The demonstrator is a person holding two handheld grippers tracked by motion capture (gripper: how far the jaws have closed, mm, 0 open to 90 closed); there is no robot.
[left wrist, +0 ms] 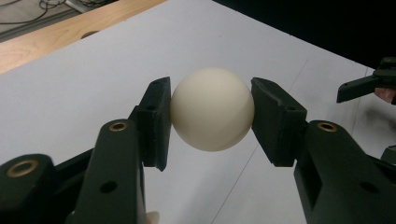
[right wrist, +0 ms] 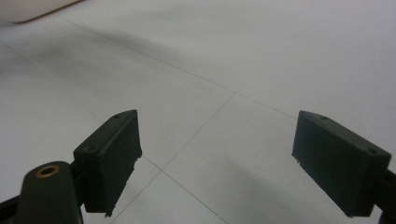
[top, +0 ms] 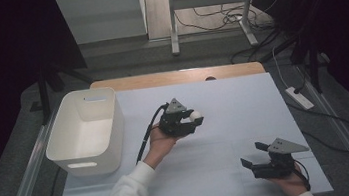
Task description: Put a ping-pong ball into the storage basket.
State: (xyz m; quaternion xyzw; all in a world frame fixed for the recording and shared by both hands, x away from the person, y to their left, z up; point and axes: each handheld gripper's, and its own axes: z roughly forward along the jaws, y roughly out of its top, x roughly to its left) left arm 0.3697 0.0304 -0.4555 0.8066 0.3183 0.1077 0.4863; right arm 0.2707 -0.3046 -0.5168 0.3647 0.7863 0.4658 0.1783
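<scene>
Cream-white ball pinched between pads of left claw, clamped firm on both sides, held above middle of white-covered desk. Right claw wide apart, nothing between pads, resting low near desk's front right. White bin sits at desk's left, apparently bare inside. Step in hand, by judgement: carry phase after pickup. Next move likely calls for swinging left claw over bin, then loosening grip so ball drops in.
</scene>
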